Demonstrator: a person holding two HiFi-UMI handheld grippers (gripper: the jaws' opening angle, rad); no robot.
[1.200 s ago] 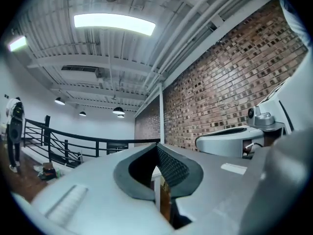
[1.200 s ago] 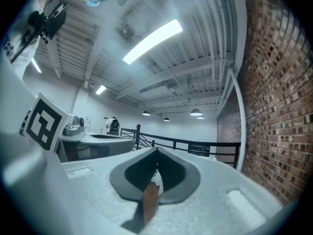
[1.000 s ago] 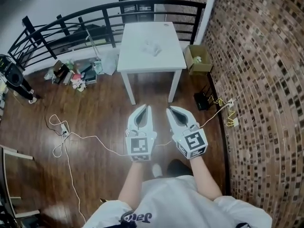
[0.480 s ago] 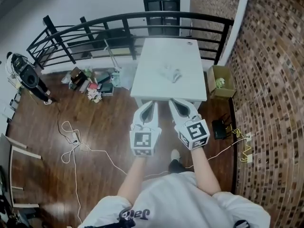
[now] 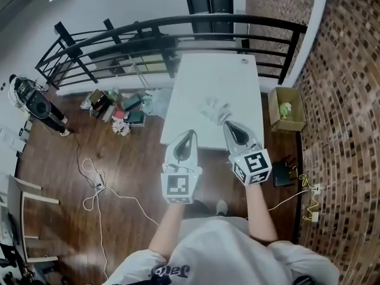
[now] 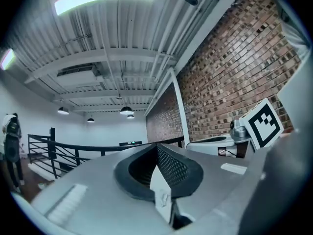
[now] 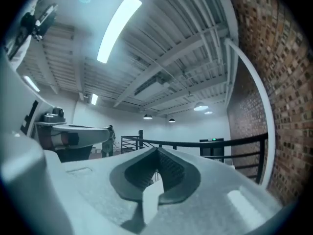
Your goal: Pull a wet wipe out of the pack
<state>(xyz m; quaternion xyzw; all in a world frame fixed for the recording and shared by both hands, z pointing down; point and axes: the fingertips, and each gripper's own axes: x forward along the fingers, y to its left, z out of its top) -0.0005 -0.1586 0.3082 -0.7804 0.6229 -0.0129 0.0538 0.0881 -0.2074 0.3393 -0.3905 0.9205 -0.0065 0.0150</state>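
Head view: no wipe is out yet. A crumpled pale shape, probably the wet wipe pack (image 5: pixel 215 108), lies untouched on the white table (image 5: pixel 196 76). The right gripper (image 5: pixel 229 124) hovers near the pack's 5 o'clock and the left gripper (image 5: pixel 188 134) near its 7 o'clock.

Left gripper view: jaws together, nothing between them.

Right gripper view: jaws together and empty. Reaching, gripping and pulling all remain.

The pale item (image 5: pixel 215 108) on the worktop (image 5: pixel 237 79) was too small to identify, possibly a wipe pack.
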